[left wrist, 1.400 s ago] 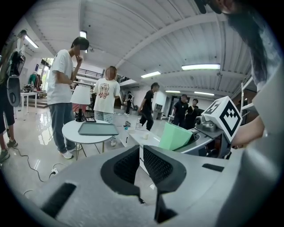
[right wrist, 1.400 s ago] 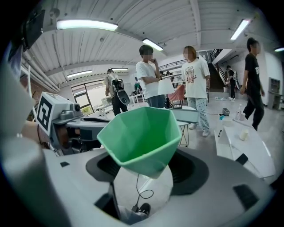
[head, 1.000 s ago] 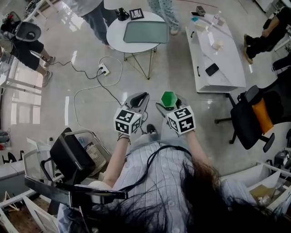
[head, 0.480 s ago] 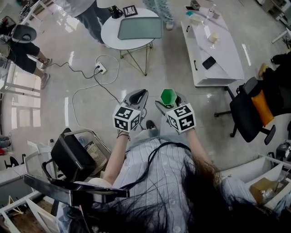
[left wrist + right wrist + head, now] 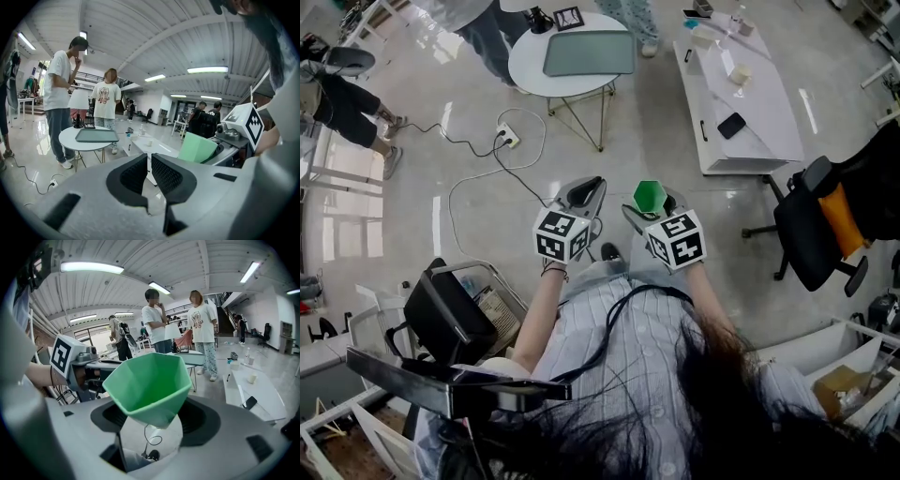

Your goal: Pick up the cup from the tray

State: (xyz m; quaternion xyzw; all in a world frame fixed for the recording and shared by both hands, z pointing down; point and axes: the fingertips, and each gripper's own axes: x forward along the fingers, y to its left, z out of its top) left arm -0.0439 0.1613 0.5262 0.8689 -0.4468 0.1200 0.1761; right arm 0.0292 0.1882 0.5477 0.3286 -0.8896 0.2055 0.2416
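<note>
Closest to me, low in the head view, the person stands with both arms tucked in and the two tools side by side at the middle of the frame. The right tongs [image 5: 650, 202] are closed on the green cup [image 5: 649, 197], pinching it low down where its faceted walls narrow. The wide mouth tips up and away from the body. I'd say the hold sits that low so the pads can wedge against the taper rather than squeeze the thin rim. The right gripper view shows the same: the cup [image 5: 149, 380] fills the gap between the pads, with floor visible beneath it. The left tongs [image 5: 585, 193] hang just beside, pads drawn all but together with nothing between them. They look idle, since one tool is enough for so light a thing. Further off, a cable [image 5: 484, 180] loops over the floor to a power strip [image 5: 504, 142]. Beyond that, at the upper middle of the frame, the tray [image 5: 589, 52] lies bare on the round tabletop [image 5: 528, 73], well apart from the cup. So the lift looks finished to me. A long white tabletop [image 5: 761, 141] at upper right holds a phone [image 5: 731, 126], and two people [image 5: 60, 89] stand by the tray.
</note>
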